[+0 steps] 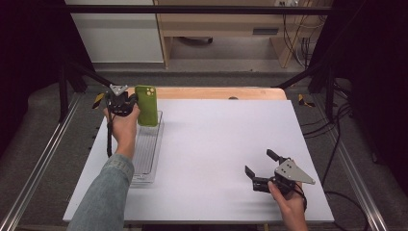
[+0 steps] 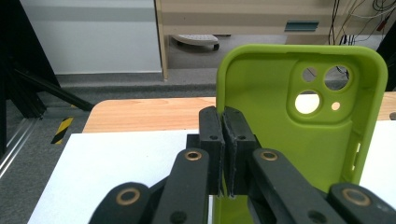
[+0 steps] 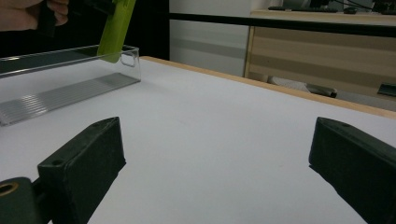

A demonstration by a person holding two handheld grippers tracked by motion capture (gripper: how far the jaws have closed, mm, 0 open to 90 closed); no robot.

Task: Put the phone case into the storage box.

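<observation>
- The left gripper (image 2: 224, 140) has its two black jaws pressed together on the left edge of the green phone case (image 2: 303, 116); the thin side wall of the case sits pinched between the pads
- From that pinch the case stands upright and spreads out to the right of the jaws in the left gripper view, its hollow inner face turned to the camera and its camera cut-outs up near the top corner, well above the pads
- In the high view the left gripper (image 1: 129, 103) sits at the far left of the table, with the green phone case (image 1: 146, 106) held just beside it on its right
- Directly below the pinching jaws lies a clear plastic tray (image 1: 153, 159), long and narrow, with a ribbed floor; the lower end of the case hangs at the tray's far end, and whether it touches the tray's floor cannot be told
- In the right gripper view the case's lower end dips behind the tray's (image 3: 70, 93) far wall; along the rest of its length the ribbed floor shows bare
- The right gripper (image 1: 259, 168) has its jaws spread wide apart with nothing between them, just bare white table surface (image 1: 216, 139)
- It rests low at the near right of the table, well apart from the tray and the case, its jaws pointing toward them
</observation>
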